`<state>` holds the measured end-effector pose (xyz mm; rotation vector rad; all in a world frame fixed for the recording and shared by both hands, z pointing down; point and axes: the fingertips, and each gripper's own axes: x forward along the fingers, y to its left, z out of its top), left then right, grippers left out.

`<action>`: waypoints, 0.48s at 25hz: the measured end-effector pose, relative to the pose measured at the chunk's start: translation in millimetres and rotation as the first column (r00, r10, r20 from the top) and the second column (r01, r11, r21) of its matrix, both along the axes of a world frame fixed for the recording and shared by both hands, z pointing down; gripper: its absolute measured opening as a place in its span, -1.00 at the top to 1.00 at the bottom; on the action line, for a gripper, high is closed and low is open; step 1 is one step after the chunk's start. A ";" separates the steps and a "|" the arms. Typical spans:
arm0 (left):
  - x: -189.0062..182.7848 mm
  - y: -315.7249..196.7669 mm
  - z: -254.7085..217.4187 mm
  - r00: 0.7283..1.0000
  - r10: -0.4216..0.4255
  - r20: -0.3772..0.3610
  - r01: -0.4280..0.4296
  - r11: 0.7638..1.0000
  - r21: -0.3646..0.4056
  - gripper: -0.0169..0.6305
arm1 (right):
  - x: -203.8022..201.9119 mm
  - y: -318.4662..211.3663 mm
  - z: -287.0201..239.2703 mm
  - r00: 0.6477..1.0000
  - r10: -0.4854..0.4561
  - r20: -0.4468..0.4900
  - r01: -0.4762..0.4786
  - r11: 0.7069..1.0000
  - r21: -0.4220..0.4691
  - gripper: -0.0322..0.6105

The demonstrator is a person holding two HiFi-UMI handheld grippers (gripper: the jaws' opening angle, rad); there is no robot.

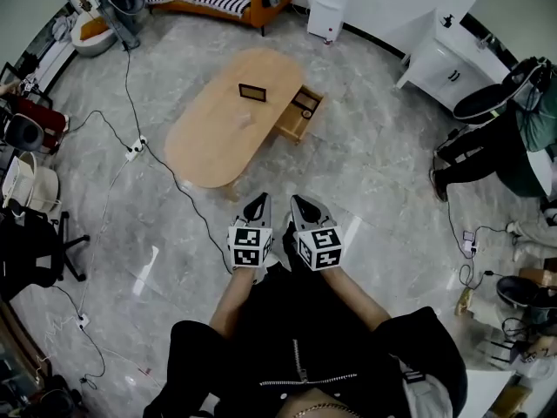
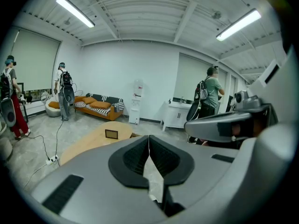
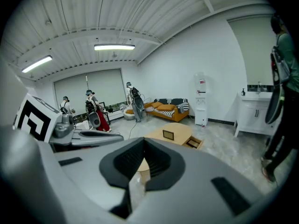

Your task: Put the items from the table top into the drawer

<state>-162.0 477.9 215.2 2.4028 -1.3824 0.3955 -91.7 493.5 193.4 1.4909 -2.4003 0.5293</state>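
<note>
Holding my left hand-held gripper (image 1: 258, 200) with its jaws pressed together on nothing, I face the oval light-wood table (image 1: 209, 142) well ahead. The small dark rectangular frame (image 1: 252, 92) sits on the table near the pulled-out wooden drawer (image 1: 291, 127). My right hand-held gripper (image 1: 299, 201) is likewise closed and empty.

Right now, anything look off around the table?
Nothing spilled or damaged. The drawer stands open at the table's side, and a small frame sits on top. A cable trails across the floor beside it.
</note>
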 end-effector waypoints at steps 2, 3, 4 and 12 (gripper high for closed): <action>2.2 -10.0 -3.5 1.000 -0.002 0.007 0.002 1.000 0.006 0.91 | 3.8 -10.5 -1.6 1.000 0.002 0.001 -0.002 1.000 0.003 0.87; 3.0 -13.5 -3.0 1.000 -0.002 0.011 0.002 1.000 0.005 0.91 | 5.1 -14.2 -0.7 1.000 0.002 0.003 -0.002 1.000 0.000 0.87; 3.3 -18.0 -1.9 1.000 -0.002 0.015 0.002 1.000 0.002 0.91 | 6.0 -19.0 0.5 1.000 0.000 0.007 0.000 1.000 -0.003 0.87; 3.9 -75.9 2.5 0.999 -0.014 0.050 0.015 1.000 -0.016 0.91 | 8.6 -80.2 7.6 0.999 -0.022 0.037 0.024 0.999 -0.034 0.87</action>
